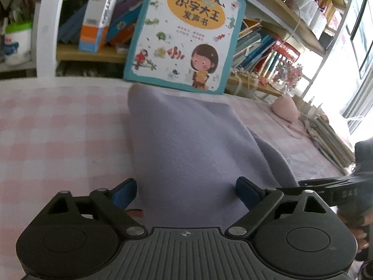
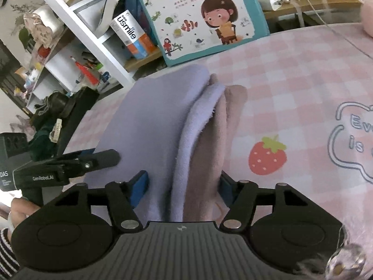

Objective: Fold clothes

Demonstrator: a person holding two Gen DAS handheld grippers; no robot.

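A lavender garment (image 1: 184,144) lies folded lengthwise on the pink checked tablecloth (image 1: 58,128). In the right wrist view the garment (image 2: 151,121) shows stacked lavender layers with a dusty-pink inner side (image 2: 223,126) along its right edge. My left gripper (image 1: 186,192) is open, its blue pads either side of the near end of the cloth. My right gripper (image 2: 183,185) is open, straddling the near end of the folded layers. The left gripper's finger (image 2: 93,159) shows at the left of the right wrist view, resting on the cloth's edge.
A children's picture book (image 1: 184,30) stands upright just behind the garment's far end. Shelves with books and boxes (image 1: 98,18) rise behind the table. A pink object (image 1: 285,108) and a stack of books (image 1: 331,135) sit at the right. A strawberry print (image 2: 267,155) marks the cloth.
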